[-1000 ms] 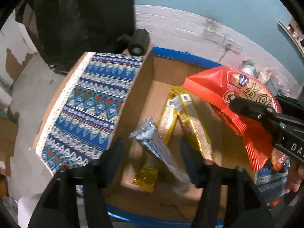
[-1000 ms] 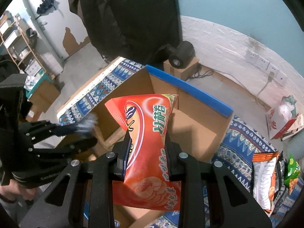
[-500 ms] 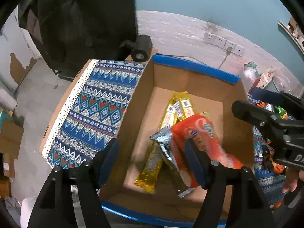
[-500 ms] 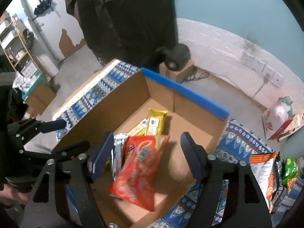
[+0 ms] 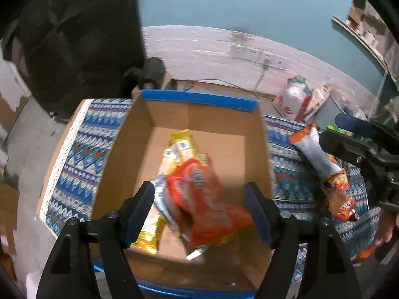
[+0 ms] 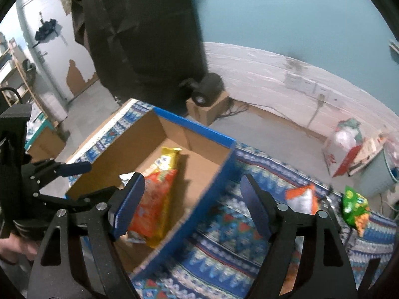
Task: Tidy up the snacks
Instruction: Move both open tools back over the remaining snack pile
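Nearest in the left wrist view, the left gripper point(image 5: 199, 211) is seen with its jaws spread wide and nothing between them, held over the near end of the cardboard box point(image 5: 129, 149). Inside the box, just beyond the fingers, an orange-red snack bag point(image 5: 207, 204) is lying on top of a silver packet point(image 5: 159, 194) and the yellow wafer packs point(image 5: 182, 147) (all somewhat blurred). In the right wrist view, the right gripper point(image 6: 192, 201) is likewise shown wide apart and empty, held over the box's blue-edged right wall point(image 6: 212, 186) and the patterned blue cloth point(image 6: 244, 249). The orange-red bag point(image 6: 154, 204) is seen in the box to the left of that wall. Farther right on the cloth, an orange-and-white snack bag point(image 6: 303, 196) and a green snack bag point(image 6: 354, 201) are laid well apart from the box. Beyond the far blue rim point(image 5: 199, 98), a black cylindrical device point(image 6: 207, 92) is set on a small carton, and a white brick wall with sockets point(image 5: 251, 51) is seen behind.
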